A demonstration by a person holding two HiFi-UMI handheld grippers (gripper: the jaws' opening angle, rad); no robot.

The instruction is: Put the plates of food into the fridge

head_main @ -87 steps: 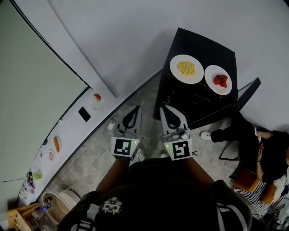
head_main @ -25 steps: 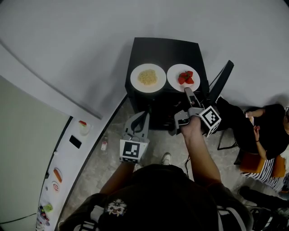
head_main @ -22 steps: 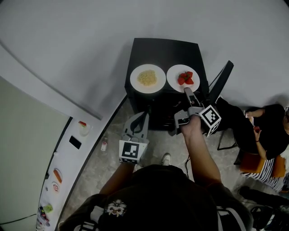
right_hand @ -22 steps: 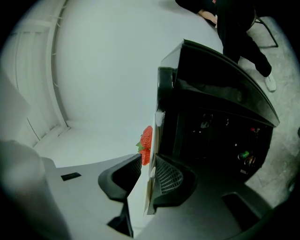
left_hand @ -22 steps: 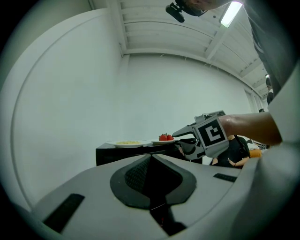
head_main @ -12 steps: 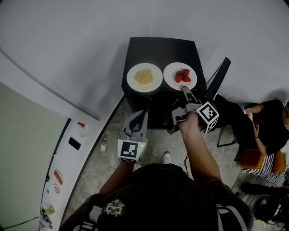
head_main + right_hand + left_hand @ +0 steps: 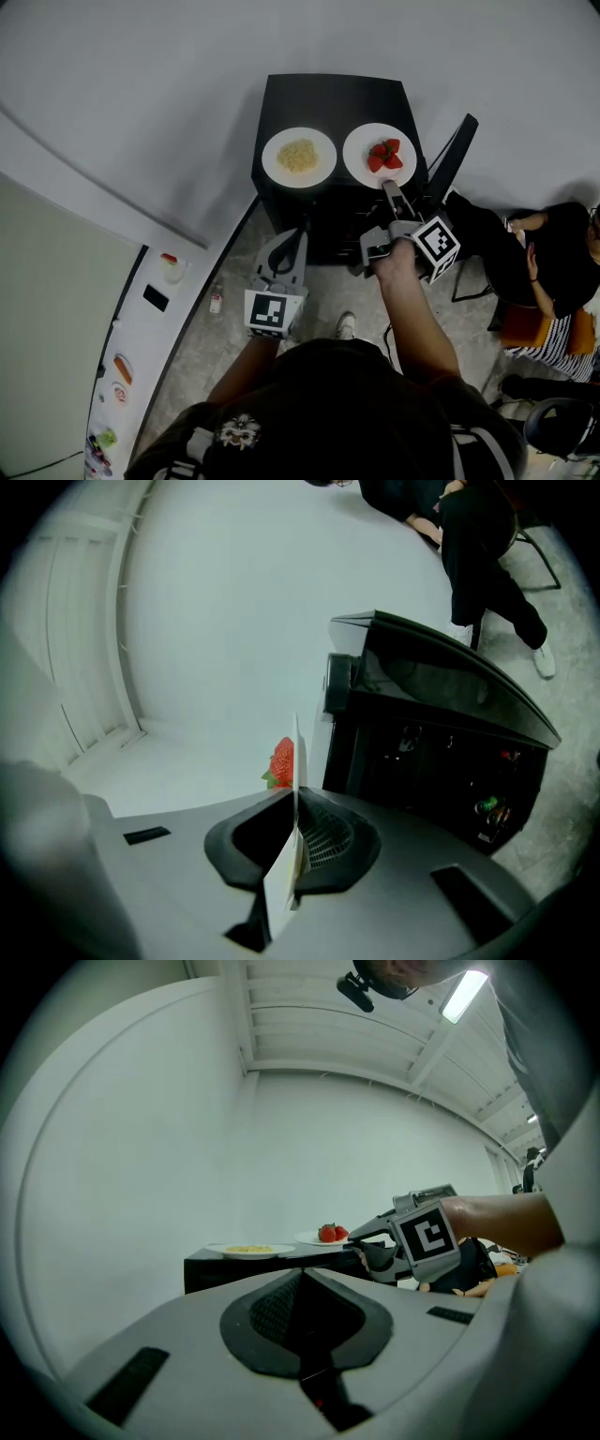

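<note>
1. left gripper (image 7: 299,238), grey, two-jaw, with a black-and-white marker cube (image 7: 270,312) at its rear. It was held over the grey speckled floor (image 7: 220,352) in front of the black box-shaped cabinet (image 7: 328,98), short of the cabinet's front face, with its tips pointing toward it. The jaws were together with nothing between them.

2. right gripper (image 7: 390,190), grey, two-jaw, with its own marker cube (image 7: 437,248), carried in a bare hand (image 7: 398,267). It was at the right part of the cabinet's front edge. The jaws were closing on the near rim of the white round plate of red strawberries (image 7: 361,169). The right gripper view showed that rim edge-on between the pads, with both pads against it.

3. white round plate of red strawberries, on the front right part of the cabinet's top. The strawberries (image 7: 383,155) were heaped at its middle.

4. white round plate of yellow noodles (image 7: 323,171), on the front left part of the cabinet's top. It lay just beside the strawberry plate, with a narrow gap between the two rims. The noodles (image 7: 297,155) formed a low mound at its middle, and no gripper touched this plate.

5. black box-shaped cabinet, backed by a pale wall. Its front showed dark shelves, their contents too dim to identify.

6. black chair frame (image 7: 454,157), leaning just beside the cabinet's right side.

7. seated person in dark clothing (image 7: 553,272), right of the cabinet and beyond the chair frame.
</note>
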